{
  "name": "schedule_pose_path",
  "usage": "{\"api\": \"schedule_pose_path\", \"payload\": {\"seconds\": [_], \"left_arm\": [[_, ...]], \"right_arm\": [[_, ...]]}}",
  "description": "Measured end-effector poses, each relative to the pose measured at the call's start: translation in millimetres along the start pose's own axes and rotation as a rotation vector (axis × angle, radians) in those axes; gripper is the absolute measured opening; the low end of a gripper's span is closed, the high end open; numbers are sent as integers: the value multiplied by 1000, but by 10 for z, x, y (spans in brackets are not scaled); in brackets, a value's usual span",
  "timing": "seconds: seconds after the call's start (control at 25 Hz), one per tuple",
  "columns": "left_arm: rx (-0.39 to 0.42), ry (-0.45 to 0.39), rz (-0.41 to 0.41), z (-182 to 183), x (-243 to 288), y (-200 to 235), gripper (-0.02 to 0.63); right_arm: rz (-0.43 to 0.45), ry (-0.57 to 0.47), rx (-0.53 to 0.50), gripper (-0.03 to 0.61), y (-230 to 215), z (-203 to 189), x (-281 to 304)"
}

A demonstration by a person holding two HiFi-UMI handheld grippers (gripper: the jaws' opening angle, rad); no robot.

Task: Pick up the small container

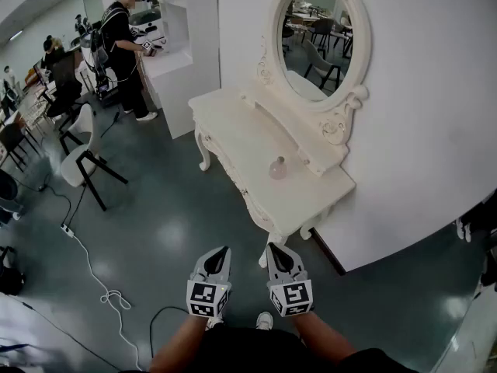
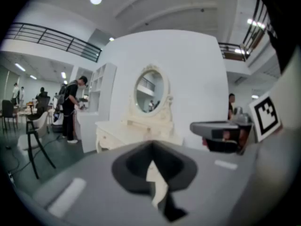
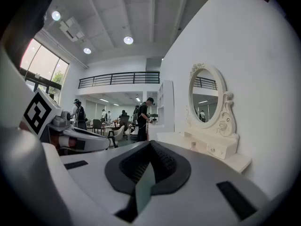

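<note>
On the white dressing table [image 1: 233, 123], toward its near right end: small container [image 1: 278, 167], pale pink, rounded body with a narrow top, standing upright. It sits on the flat top just in front of the raised drawer shelf [image 1: 311, 150] that runs under the oval mirror [image 1: 314, 37]. Nothing touches it and nothing else stands beside it on that part of the top.

Table stands against the white wall [image 1: 419, 115]; carved legs rest on the dark glossy floor [image 1: 163, 208].

Left gripper [image 1: 224, 252]: low in the head view, over the floor, tip pointing up toward the table's near corner. Well apart from the container. Left gripper view shows the two jaws brought together at the tip, with nothing caught between them.

Right gripper [image 1: 272, 249]: just beside the left one, tip likewise aimed at the table, also well apart from the container. Right gripper view shows its jaws closed against each other, holding nothing.

Further out: white chair [image 1: 78, 162] with dark legs on the open floor at left; a white cable [image 1: 101, 286] trailing across the floor below it; a person [image 1: 124, 45] in dark clothes standing at a white counter beyond the table's far end.
</note>
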State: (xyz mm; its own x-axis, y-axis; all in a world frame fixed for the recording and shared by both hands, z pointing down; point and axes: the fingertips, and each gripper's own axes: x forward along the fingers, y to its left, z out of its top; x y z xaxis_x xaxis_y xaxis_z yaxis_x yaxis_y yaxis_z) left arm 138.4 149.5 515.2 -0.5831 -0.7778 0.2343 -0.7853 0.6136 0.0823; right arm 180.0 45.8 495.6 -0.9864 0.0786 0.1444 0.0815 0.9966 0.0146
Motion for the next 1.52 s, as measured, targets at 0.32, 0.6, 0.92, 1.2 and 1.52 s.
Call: {"api": "schedule_pose_path", "payload": {"seconds": [0.32,0.6,0.92,1.2,1.52], "left_arm": [[15,11,-14,22,-41,223,6],[7,10,-26,5,-104,288,6],[-13,-9,-36,3,-229,560,6],[0,-30,-72,78,-369,808,6],[45,-45,-106,109,-488,860,6]], "right_arm": [[-25,2,9,4,121,6,56],[-32,-18,3,5,210,54,100],[-50,-36,0,5,453,145,245],[-90,-39,-2,5,718,228,344],[-144,-35,15,5,803,224,431]]}}
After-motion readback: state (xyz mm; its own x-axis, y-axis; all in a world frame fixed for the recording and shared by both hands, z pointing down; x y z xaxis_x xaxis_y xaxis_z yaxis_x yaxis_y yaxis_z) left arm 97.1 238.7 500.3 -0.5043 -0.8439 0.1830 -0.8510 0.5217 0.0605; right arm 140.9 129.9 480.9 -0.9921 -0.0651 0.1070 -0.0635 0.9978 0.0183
